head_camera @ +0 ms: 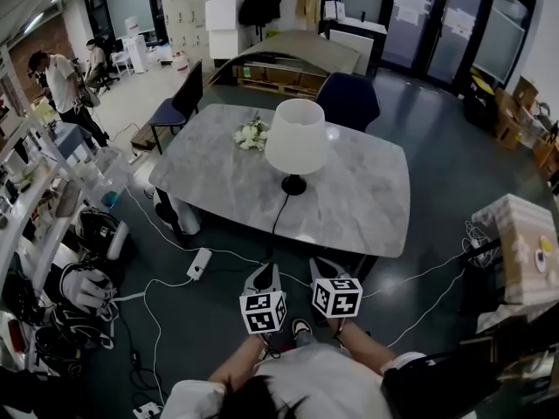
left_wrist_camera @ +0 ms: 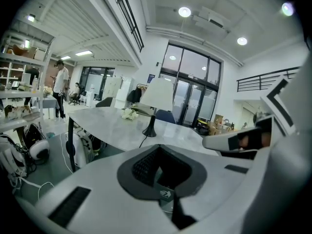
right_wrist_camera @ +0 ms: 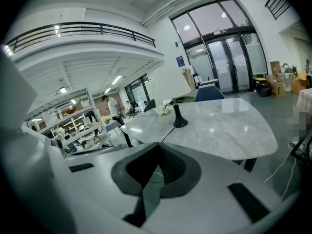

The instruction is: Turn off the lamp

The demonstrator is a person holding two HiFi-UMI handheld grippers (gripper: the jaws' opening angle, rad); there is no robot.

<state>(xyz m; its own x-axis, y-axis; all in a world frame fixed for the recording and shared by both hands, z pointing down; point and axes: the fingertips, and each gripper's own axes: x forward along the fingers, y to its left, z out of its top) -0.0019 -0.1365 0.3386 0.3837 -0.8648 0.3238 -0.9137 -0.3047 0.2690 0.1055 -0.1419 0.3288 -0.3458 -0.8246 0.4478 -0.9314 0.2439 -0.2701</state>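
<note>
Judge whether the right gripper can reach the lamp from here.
Probably not yet: the right gripper hangs short of the table's near edge, while the lamp stands mid-table. Nothing blocks the way between.

The white drum-shaped fabric shade (head_camera: 296, 135) of the black-footed table lamp (head_camera: 293, 184) is covering the bulb and upper stem in all 3 views, so nothing is showing whether it is glowing. Whether the thin black cord (head_camera: 279, 212) is carrying a switch is too small to tell, and it is slipping from sight over the near edge of the grey marble tabletop (head_camera: 367, 208), which is hiding the lower part of the dark blue chair (head_camera: 349, 99). The head view's bottom edge is cutting off the person's head and shoulders (head_camera: 306, 387).
</note>
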